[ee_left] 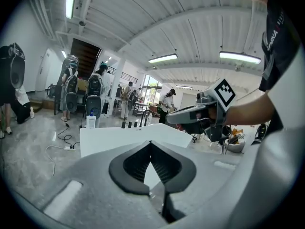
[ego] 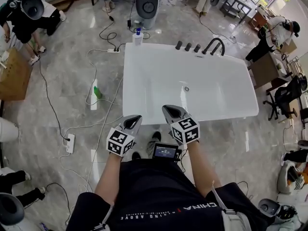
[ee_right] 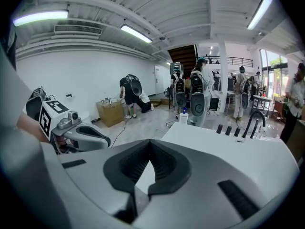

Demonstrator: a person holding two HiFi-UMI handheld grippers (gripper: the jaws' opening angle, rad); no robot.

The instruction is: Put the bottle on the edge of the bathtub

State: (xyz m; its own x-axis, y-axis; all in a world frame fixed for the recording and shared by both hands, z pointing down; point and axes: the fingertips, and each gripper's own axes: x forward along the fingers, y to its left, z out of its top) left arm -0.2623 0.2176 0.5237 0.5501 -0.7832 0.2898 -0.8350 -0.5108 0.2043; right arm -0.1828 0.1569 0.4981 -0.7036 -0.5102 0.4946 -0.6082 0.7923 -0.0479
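Note:
A white bottle with a blue cap [ego: 138, 36] stands upright at the bathtub's far left corner; I cannot tell whether it rests on the rim or just behind it. The white bathtub [ego: 126, 81] lies ahead of me. My left gripper [ego: 136, 119] is shut and empty at the tub's near rim, far from the bottle. Beside it, my right gripper [ego: 168, 109] is shut and empty over the near rim. In the left gripper view the jaws [ee_left: 150, 142] meet, with the bottle [ee_left: 90, 120] far off. The right gripper view shows its jaws [ee_right: 150, 141] closed and the bottle [ee_right: 183, 116] distant.
A black faucet [ego: 214, 44] and three knobs [ego: 187, 46] sit on the tub's far rim. Cables and a power strip [ego: 70, 142] trail over the floor at left, near a green object [ego: 97, 92]. Several people stand around. An office chair [ego: 284, 97] is at right.

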